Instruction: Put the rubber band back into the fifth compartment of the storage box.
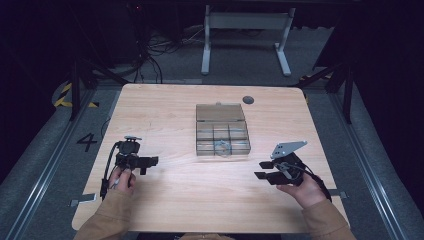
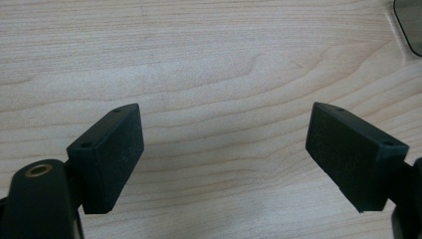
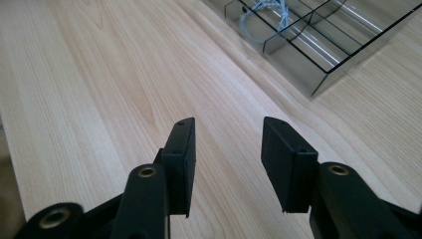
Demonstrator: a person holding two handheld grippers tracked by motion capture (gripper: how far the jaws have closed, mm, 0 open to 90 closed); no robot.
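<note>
One clear compartment box (image 1: 222, 130) is sitting mid-table, lid lying open toward the far edge, its long axis running fore and aft. My right gripper view is showing a pale coiled cord (image 3: 266, 12) in a near compartment; the high view only blurs it. I am holding my left gripper (image 1: 150, 161) and right gripper (image 1: 262, 170) near the box's front corners, both gaping wide, both empty above the wooden table (image 1: 165, 110).
</note>
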